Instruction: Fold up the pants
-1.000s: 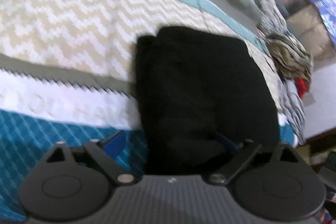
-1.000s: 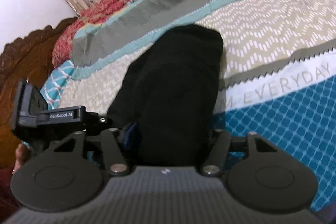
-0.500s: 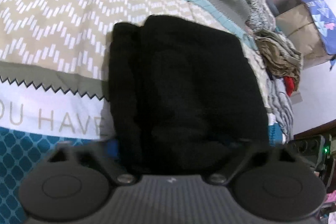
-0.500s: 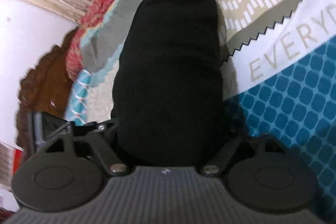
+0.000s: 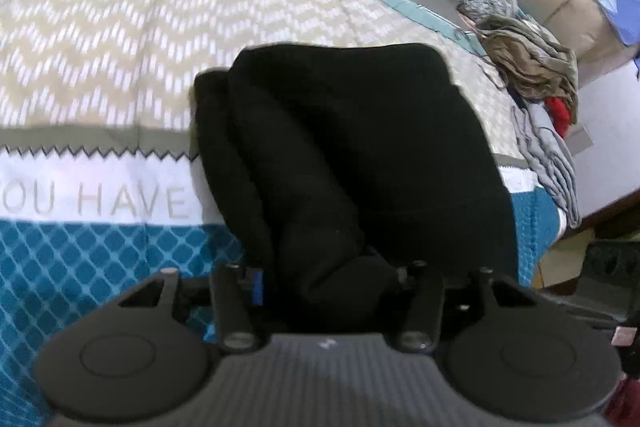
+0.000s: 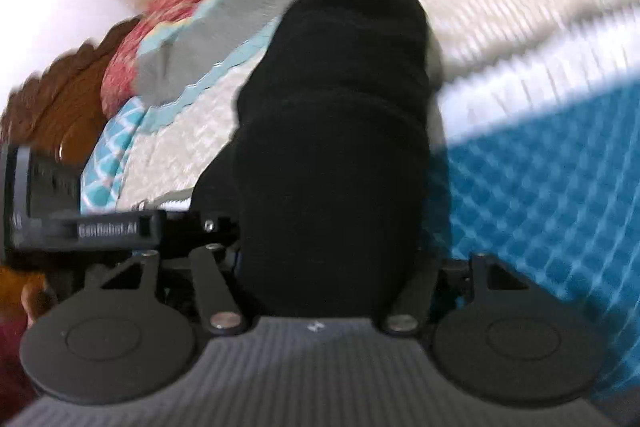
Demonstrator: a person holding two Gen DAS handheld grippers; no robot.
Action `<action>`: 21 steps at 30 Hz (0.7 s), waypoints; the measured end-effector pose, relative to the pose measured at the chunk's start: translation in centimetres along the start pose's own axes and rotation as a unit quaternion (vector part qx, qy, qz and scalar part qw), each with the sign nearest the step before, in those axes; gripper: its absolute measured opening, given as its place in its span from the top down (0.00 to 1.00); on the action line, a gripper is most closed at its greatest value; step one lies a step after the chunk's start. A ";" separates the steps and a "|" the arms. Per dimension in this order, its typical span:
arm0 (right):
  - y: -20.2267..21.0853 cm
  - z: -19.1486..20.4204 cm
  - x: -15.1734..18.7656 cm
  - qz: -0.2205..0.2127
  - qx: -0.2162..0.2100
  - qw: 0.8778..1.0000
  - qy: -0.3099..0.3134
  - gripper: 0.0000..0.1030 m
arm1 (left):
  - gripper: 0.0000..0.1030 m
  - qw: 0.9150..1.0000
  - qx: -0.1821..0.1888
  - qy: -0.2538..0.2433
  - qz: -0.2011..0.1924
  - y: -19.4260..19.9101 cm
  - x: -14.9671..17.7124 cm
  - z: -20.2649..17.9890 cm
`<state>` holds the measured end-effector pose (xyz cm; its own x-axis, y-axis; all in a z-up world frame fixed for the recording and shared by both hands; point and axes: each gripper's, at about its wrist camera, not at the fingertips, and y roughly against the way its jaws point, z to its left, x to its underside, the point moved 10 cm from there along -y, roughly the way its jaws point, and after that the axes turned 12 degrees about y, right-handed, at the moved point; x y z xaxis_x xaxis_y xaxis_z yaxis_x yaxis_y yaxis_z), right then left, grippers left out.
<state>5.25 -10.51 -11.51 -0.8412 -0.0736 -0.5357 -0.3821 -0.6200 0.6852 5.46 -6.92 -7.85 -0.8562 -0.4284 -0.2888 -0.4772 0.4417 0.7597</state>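
I find the pants lying as a thick black bundle on the bedspread, across its beige chevron band and white lettered strip, with the near end reaching the blue diamond border at the bed's near edge.

Changed in the last second: my left gripper has been closing its jaws. A second ago they stood wide, with a blue pad clear of the cloth; now they are drawn in about halfway with a roll of the near end bunched between them. The fingertips are buried in black fabric, so I judge this a grip taking hold, though I cannot see pad contact directly.

My right gripper straddles the same near end of the pants at a middling opening that has hardly altered. The bundle fills the gap from arm to arm. I cannot tell whether it presses or merely brackets the cloth; its view is blurred.

The left tool shows at the left of the right view, so both work the same end, close together.

Assessment: the pants already sit in several layers. Both tongs at the near end suggest a further fold toward the far end, or a lift. Risk: the loose layers at the left side may slip out.
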 end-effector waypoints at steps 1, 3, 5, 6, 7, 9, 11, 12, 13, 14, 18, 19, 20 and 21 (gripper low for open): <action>0.1 -0.2 0.0 -0.005 -0.010 1.000 -0.016 0.37 | 0.51 1.000 0.003 0.004 0.001 0.1 -0.1 -0.1; 0.3 -0.3 -0.1 -0.006 -0.013 1.000 -0.020 0.37 | 0.50 1.000 -0.001 0.001 0.003 0.2 -0.1 0.0; 0.3 -0.1 0.0 -0.008 -0.011 1.000 -0.017 0.34 | 0.48 1.000 -0.006 0.001 0.001 0.3 0.0 0.3; 0.3 -0.1 0.1 -0.009 -0.011 1.000 -0.018 0.34 | 0.48 1.000 -0.007 0.002 0.000 0.3 0.0 0.4; 0.3 -0.1 0.2 -0.011 -0.012 1.000 -0.021 0.33 | 0.47 1.000 -0.007 0.003 0.000 0.4 -0.1 0.4; 0.5 -0.3 0.1 -0.014 -0.019 0.999 -0.030 0.32 | 0.39 1.000 -0.013 0.004 -0.002 0.2 -0.3 0.3; 0.4 -0.4 0.1 -0.016 -0.025 0.999 -0.035 0.31 | 0.34 1.000 -0.019 0.001 -0.003 0.4 -0.1 0.5; 0.3 -0.4 0.0 -0.017 -0.027 0.999 -0.038 0.30 | 0.32 1.000 -0.021 0.001 -0.004 0.5 0.0 0.6; 0.4 -0.4 -0.1 -0.018 -0.028 0.999 -0.038 0.30 | 0.31 1.000 -0.022 0.001 -0.004 0.6 0.1 0.8; 0.4 -0.4 -0.1 -0.019 -0.029 0.999 -0.038 0.30 | 0.28 1.000 -0.025 -0.001 -0.005 0.9 0.2 1.0; 0.9 -0.7 -0.1 -0.022 -0.041 0.998 -0.052 0.29 | 0.15 0.999 -0.042 -0.011 -0.013 0.8 0.1 1.0; 1.0 -0.8 -0.1 -0.024 -0.044 0.997 -0.058 0.28 | 0.13 0.999 -0.046 -0.011 -0.014 0.7 0.0 0.8; 1.2 -0.9 -0.1 -0.025 -0.045 0.997 -0.061 0.28 | 0.10 0.999 -0.049 -0.012 -0.015 0.7 -0.1 0.9; 1.4 -0.9 -0.2 -0.027 -0.046 0.997 -0.062 0.27 | 0.08 0.998 -0.052 -0.012 -0.016 0.6 -0.2 0.9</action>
<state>5.20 -12.05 -10.89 -0.8636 0.0554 -0.5011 -0.3958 -0.6902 0.6058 5.14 -5.86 -7.82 -0.8464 -0.4213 -0.3259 -0.4816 0.3442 0.8060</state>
